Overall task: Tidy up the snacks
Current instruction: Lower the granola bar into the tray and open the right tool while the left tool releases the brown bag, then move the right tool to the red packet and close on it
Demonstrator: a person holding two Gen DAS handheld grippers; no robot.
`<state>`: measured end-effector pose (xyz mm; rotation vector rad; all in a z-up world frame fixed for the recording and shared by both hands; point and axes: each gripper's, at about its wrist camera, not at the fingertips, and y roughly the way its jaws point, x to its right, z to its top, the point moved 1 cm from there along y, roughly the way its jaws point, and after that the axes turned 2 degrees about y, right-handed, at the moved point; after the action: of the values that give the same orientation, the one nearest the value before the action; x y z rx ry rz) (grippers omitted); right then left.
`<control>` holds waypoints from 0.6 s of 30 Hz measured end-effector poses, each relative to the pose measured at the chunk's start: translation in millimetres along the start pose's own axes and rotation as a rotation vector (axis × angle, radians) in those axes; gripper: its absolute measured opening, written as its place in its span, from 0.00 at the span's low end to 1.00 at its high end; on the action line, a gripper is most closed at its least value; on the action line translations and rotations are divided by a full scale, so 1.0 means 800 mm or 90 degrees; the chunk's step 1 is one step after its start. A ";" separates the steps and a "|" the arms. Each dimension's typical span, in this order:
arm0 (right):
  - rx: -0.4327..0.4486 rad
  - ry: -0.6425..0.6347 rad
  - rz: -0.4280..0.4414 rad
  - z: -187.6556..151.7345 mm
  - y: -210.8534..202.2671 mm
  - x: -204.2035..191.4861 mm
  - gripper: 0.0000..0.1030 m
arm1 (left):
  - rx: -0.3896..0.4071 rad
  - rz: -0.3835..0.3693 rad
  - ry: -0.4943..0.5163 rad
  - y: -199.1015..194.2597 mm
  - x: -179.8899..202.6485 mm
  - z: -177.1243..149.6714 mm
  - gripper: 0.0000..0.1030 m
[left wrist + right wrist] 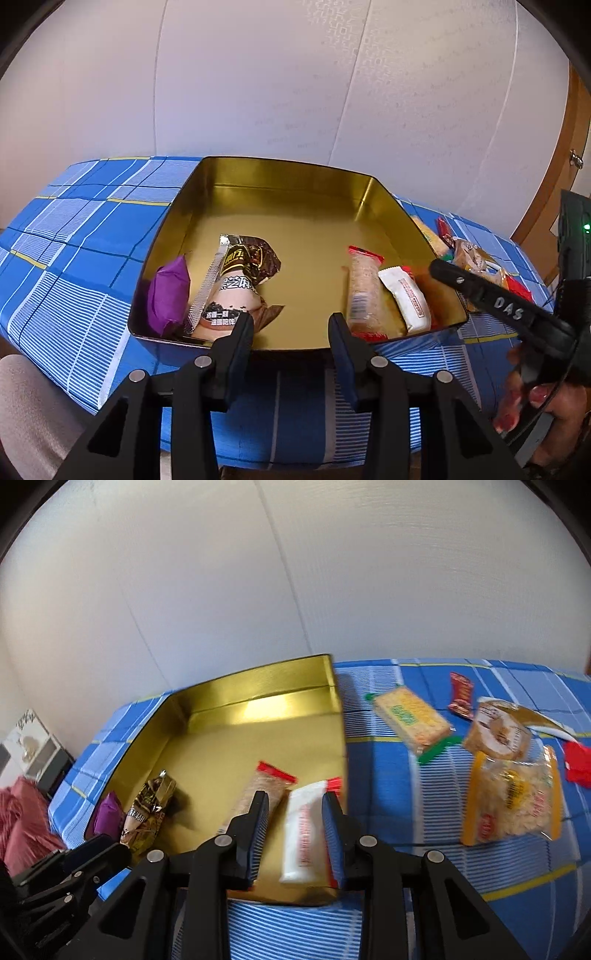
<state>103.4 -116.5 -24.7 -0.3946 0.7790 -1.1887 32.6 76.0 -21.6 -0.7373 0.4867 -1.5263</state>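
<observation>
Gold tin [258, 177], open and shallow, fills the centre of the left wrist view on a blue plaid tabletop [74, 240]. Inside it, lower left: a purple packet [168, 291] and a brown-and-pink packet [236, 284]; lower right: a long red-ended bar [364, 291] beside a white packet [408, 299]. Loose snacks lie outside the tin at the right of the right wrist view: a yellow cracker pack [412, 716], a round pastry pack [496, 734], a clear yellow-edged bag [513, 801] and a small red wrapper [461, 692].

Left gripper [291, 325]: angled down over the tin's near rim, jaws apart, nothing between them.

Right gripper [295, 830]: angled down at the tin's near right corner, jaws narrowly apart; the white packet shows between them, but motion blur leaves contact undecided.

Risk, as judged: a fingertip could catch the tin's rim and shift the tin, or a slippery wrapper could slide out of a shallow pinch.
</observation>
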 end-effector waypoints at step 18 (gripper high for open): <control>0.024 0.141 -0.052 -0.040 -0.061 0.118 0.30 | -0.014 -0.078 0.048 -0.009 0.042 -0.012 0.42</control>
<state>62.7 -217.8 -45.7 -0.2674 0.9372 -1.3376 21.2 42.7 -17.9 -0.7403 0.5222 -1.6704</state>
